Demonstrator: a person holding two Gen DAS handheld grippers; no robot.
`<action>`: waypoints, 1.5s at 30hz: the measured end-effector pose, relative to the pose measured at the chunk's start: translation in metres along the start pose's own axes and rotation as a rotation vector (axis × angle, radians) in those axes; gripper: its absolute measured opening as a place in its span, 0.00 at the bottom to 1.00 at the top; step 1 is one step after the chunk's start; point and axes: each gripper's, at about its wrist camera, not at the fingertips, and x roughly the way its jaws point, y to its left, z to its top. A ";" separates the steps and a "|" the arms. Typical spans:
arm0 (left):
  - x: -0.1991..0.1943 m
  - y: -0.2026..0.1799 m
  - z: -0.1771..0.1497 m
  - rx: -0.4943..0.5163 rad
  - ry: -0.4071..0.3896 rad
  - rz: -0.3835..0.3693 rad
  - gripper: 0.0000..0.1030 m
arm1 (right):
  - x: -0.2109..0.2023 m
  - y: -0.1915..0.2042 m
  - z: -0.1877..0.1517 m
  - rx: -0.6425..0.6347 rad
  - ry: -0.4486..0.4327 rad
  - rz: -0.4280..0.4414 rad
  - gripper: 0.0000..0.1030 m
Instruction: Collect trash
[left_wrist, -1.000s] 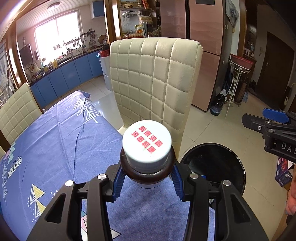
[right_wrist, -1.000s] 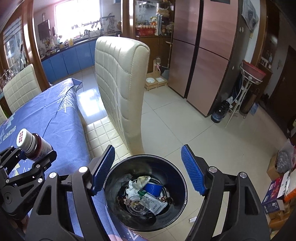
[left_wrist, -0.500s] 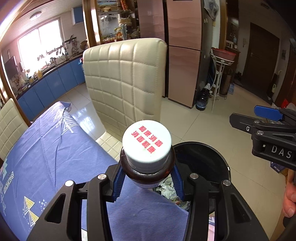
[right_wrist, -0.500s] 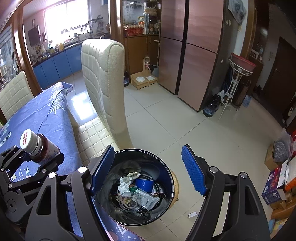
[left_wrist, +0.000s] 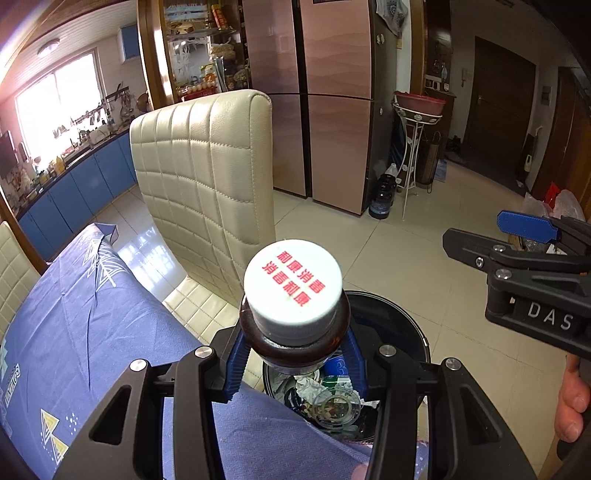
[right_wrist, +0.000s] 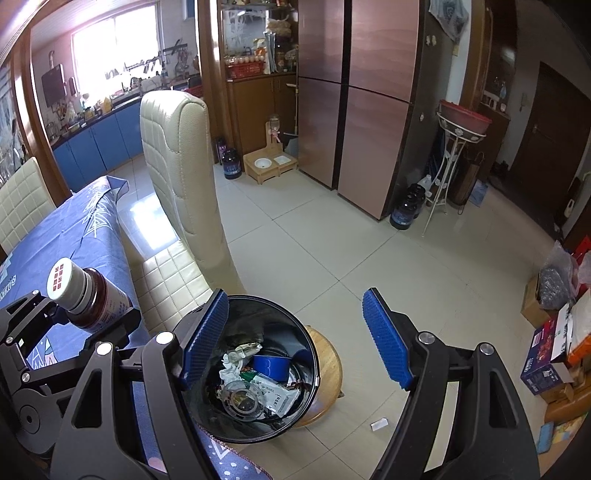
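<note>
My left gripper (left_wrist: 293, 363) is shut on a brown bottle (left_wrist: 293, 295) with a white cap and red print. It holds the bottle at the edge of the blue-clothed table, just short of the black trash bin (left_wrist: 402, 325). The bottle also shows in the right wrist view (right_wrist: 83, 295). The bin (right_wrist: 255, 373) stands on a round wooden stool (right_wrist: 327, 373) and holds wrappers, crumpled paper and a blue cup. My right gripper (right_wrist: 293, 339) is open and empty above the bin.
A cream quilted chair (left_wrist: 207, 177) stands beside the table (left_wrist: 85, 325), left of the bin. A second cream chair (right_wrist: 22, 203) is at the far left. Boxes and bags (right_wrist: 554, 332) lie on the tiled floor at right. A metal plant stand (right_wrist: 454, 158) stands by the cabinets.
My left gripper has carried the bottle to the right toward the bin, which now shows its contents below the bottle. My right gripper has stayed open over the bin.
</note>
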 end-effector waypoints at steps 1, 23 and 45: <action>-0.001 -0.001 0.001 0.001 -0.003 -0.002 0.42 | -0.001 -0.001 0.000 0.001 -0.002 -0.002 0.73; -0.017 -0.015 0.011 0.003 -0.060 -0.033 0.80 | -0.017 -0.014 -0.002 0.033 -0.044 -0.059 0.73; -0.024 0.004 0.000 -0.053 -0.028 0.006 0.84 | -0.024 -0.003 -0.005 0.008 -0.051 -0.040 0.75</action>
